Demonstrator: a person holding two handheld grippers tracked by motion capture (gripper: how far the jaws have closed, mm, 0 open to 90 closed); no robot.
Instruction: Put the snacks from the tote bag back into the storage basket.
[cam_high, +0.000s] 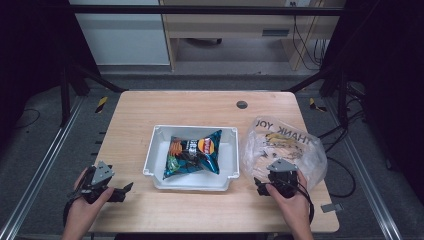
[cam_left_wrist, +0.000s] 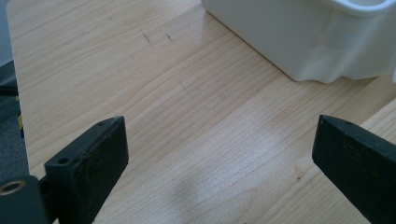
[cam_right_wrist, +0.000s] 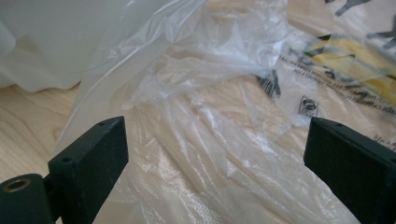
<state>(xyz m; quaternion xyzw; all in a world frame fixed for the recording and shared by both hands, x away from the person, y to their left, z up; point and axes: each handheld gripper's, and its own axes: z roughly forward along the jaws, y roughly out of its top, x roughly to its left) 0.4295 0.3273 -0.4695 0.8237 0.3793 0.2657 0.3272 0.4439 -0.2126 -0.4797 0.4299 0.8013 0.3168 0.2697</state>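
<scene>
A white plastic bin (cam_high: 192, 134) stands mid-table with a blue chip bag (cam_high: 194, 152) lying in it. To its right lies a clear plastic bag (cam_high: 282, 145) printed with "THANK YOU". My right gripper (cam_high: 280, 182) sits at the bag's near edge, open, and the crumpled film (cam_right_wrist: 210, 107) spreads between and beyond its jaws. My left gripper (cam_high: 122, 192) rests open at the table's near left corner, pointing right toward the bin's corner (cam_left_wrist: 317, 42), with bare wood between its jaws.
The wooden table (cam_high: 135, 120) has a round cable hole (cam_high: 242, 104) near its far edge. Metal frame rails run along both sides on the floor. A wooden desk and cables stand beyond the table.
</scene>
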